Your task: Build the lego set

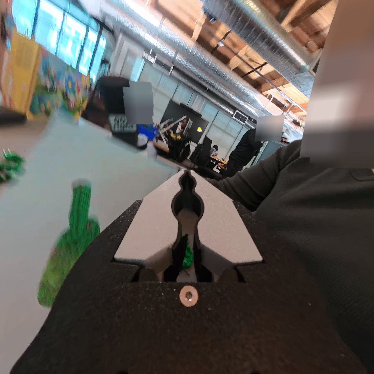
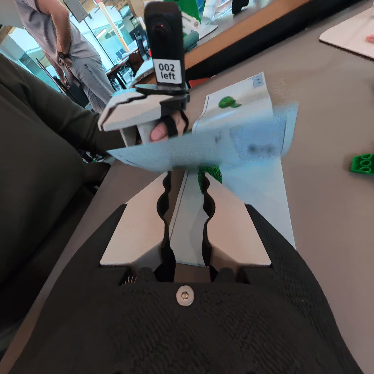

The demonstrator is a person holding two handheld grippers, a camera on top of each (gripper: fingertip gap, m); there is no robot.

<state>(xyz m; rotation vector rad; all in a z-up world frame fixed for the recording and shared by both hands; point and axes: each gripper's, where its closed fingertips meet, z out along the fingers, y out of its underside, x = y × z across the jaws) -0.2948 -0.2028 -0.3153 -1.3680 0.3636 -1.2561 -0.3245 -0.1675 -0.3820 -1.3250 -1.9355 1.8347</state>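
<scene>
Running away from the parted right gripper (image 2: 185,182), the booklet (image 2: 238,202); left gripper (image 1: 187,174) fingers together.

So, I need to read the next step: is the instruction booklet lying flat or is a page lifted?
A page is lifted: the instruction booklet has one blurred sheet raised mid-turn above its flat pages.

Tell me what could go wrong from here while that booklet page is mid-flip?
1. The loose page of the instruction booklet is blurred and in no grip; the right gripper has its jaws open, so the page may fall back.
2. The left gripper, jaws closed, points up at the room, so it cannot see the table.
3. A green brick lies near the booklet; a sweeping page might knock it.
</scene>
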